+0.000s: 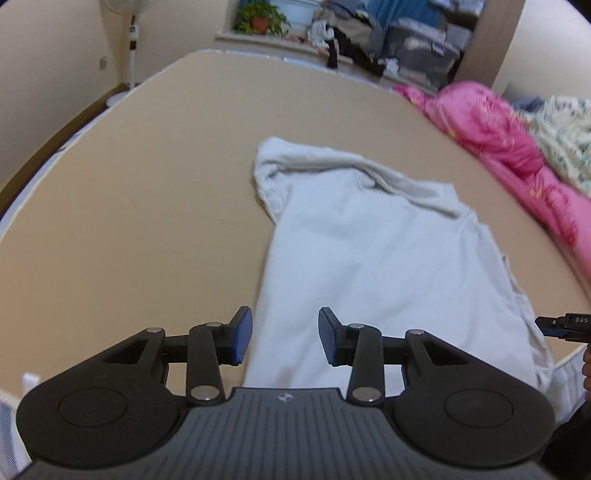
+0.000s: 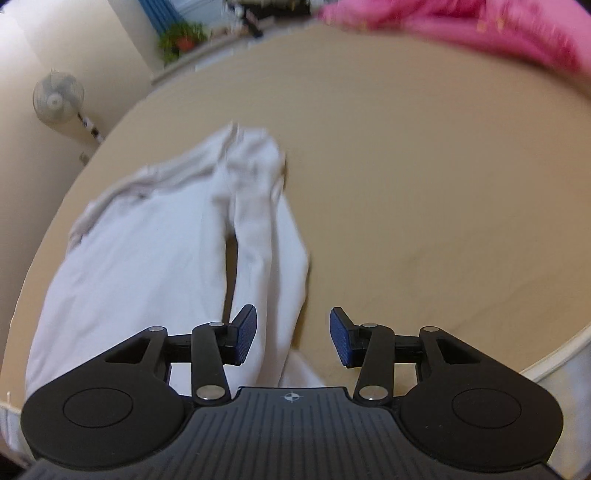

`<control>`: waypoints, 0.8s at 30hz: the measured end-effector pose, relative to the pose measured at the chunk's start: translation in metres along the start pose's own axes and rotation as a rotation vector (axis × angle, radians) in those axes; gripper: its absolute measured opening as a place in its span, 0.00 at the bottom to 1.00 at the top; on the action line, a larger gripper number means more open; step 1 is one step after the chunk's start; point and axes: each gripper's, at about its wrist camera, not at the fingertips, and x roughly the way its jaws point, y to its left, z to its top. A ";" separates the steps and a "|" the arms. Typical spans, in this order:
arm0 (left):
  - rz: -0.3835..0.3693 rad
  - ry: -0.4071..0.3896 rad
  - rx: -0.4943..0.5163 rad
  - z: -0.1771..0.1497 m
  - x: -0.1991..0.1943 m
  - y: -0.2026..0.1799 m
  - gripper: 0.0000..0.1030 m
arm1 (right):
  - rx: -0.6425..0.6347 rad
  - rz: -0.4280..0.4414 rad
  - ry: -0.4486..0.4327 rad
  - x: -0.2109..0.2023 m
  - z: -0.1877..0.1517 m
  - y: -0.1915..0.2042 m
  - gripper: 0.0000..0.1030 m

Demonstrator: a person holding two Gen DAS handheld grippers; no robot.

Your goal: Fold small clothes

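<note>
A pale white garment (image 1: 369, 251) lies spread on the tan bed surface (image 1: 147, 184), its far end bunched into a thick roll. My left gripper (image 1: 285, 338) hovers over the garment's near left edge, open, with nothing pinched between its blue pads. In the right wrist view the same garment (image 2: 147, 258) shows with a long folded strip running toward the camera. My right gripper (image 2: 293, 338) stands open above that strip's near end and the bare bed (image 2: 424, 184), holding nothing. The tip of the right gripper (image 1: 557, 326) pokes in at the left wrist view's right edge.
A pink blanket (image 1: 498, 129) and patterned bedding (image 1: 565, 140) are heaped along the bed's right side. A standing fan (image 2: 57, 98), a potted plant (image 1: 260, 18) and piled clothes with storage boxes (image 1: 406, 40) sit beyond the far edge. The bed's near edge (image 2: 554, 358) curves close by.
</note>
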 end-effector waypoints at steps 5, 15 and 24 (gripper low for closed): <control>0.032 0.026 0.020 0.011 0.036 -0.025 0.44 | -0.163 0.018 0.046 0.027 -0.004 0.032 0.51; 0.116 0.051 -0.020 0.023 0.064 -0.025 0.44 | -0.593 -0.325 -0.094 -0.020 0.065 0.030 0.07; 0.095 0.071 0.003 0.026 0.075 -0.032 0.45 | -0.406 -0.833 -0.396 -0.045 0.153 -0.045 0.37</control>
